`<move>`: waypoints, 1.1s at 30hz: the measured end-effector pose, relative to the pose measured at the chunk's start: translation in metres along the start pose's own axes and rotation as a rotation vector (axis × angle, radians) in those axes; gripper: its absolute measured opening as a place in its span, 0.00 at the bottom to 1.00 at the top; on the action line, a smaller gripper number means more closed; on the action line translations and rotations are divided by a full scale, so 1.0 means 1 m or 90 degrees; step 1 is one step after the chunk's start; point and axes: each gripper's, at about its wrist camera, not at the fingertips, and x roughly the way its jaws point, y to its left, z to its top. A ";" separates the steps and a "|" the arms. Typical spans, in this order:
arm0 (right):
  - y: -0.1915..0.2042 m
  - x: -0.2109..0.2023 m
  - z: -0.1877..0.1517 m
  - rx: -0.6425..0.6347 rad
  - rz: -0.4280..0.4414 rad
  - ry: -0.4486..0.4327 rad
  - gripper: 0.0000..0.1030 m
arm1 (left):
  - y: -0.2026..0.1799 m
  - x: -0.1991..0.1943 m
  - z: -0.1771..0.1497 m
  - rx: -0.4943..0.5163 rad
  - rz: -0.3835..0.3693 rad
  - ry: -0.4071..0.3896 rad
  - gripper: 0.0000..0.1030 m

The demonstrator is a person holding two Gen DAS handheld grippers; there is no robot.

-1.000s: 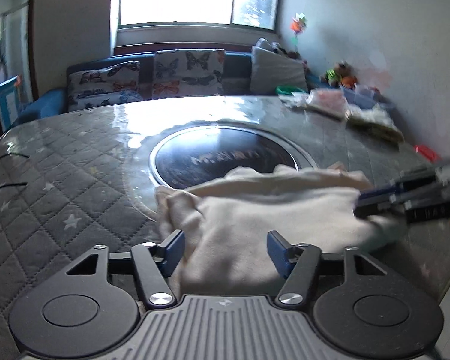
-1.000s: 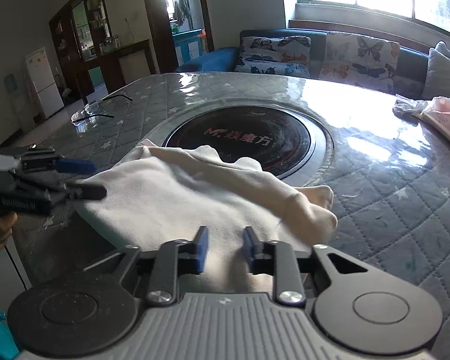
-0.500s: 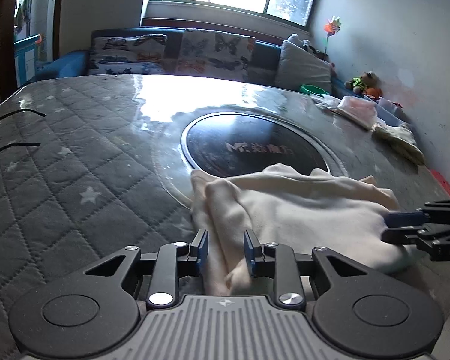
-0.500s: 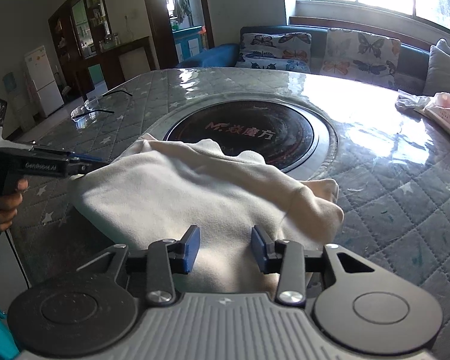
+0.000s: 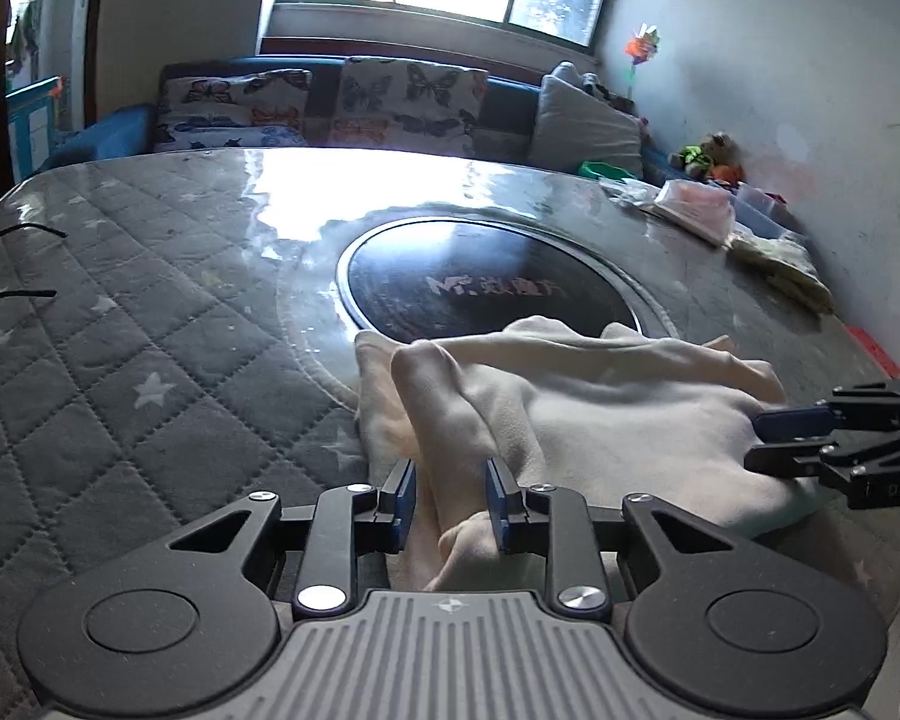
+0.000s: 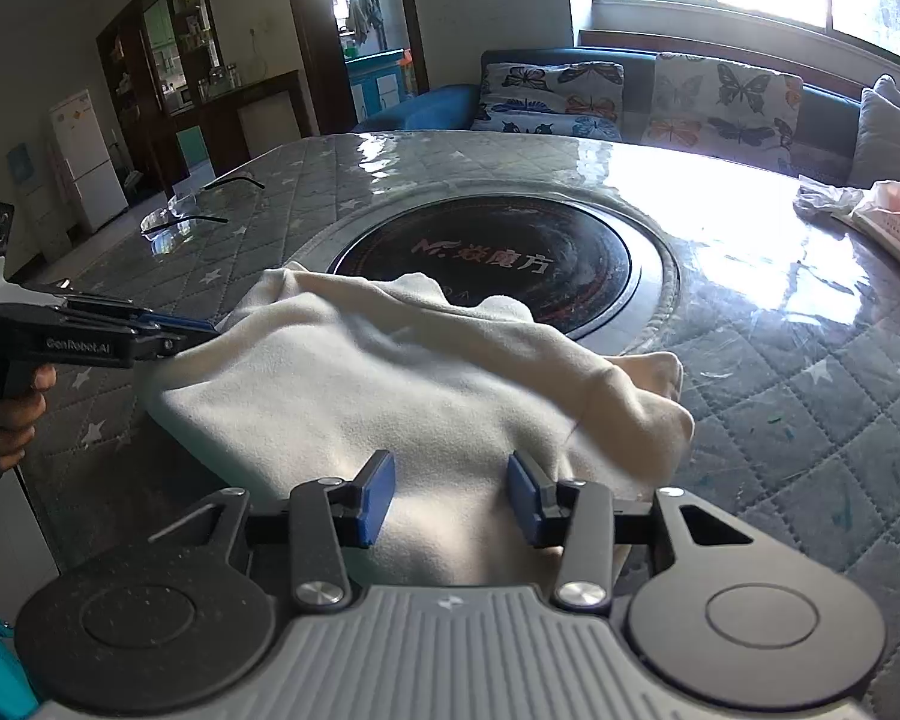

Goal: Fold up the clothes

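A cream garment (image 5: 600, 420) lies bunched at the near edge of the quilted grey table (image 5: 120, 330), partly over the dark round hotplate (image 5: 486, 288). My left gripper (image 5: 447, 507) is shut on a thick fold of its left end. My right gripper (image 6: 450, 498) is open, its blue pads either side of the cloth's near edge (image 6: 390, 396), gripping nothing. The right gripper also shows in the left wrist view (image 5: 810, 438), at the cloth's right end. The left gripper shows in the right wrist view (image 6: 192, 330), at the cloth's left end.
Glasses (image 6: 192, 216) lie on the table's far left. A pink packet (image 6: 894, 222) and plastic-wrapped items (image 5: 774, 258) sit at the right side. A sofa with butterfly cushions (image 5: 408, 102) stands behind the table.
My left gripper went from wide open to closed on the cloth's left fold. My right gripper opened from nearly shut and released the cloth. The garment shifted slightly.
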 end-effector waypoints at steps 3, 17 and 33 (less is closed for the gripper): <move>0.001 0.001 0.000 -0.001 -0.001 0.000 0.43 | 0.002 0.003 0.001 -0.005 -0.012 0.006 0.26; 0.003 0.002 -0.002 -0.002 -0.007 0.000 0.44 | -0.023 -0.007 -0.002 0.158 0.147 -0.077 0.02; 0.010 0.002 0.010 -0.023 -0.004 -0.018 0.46 | -0.028 -0.012 0.006 0.116 0.036 -0.055 0.06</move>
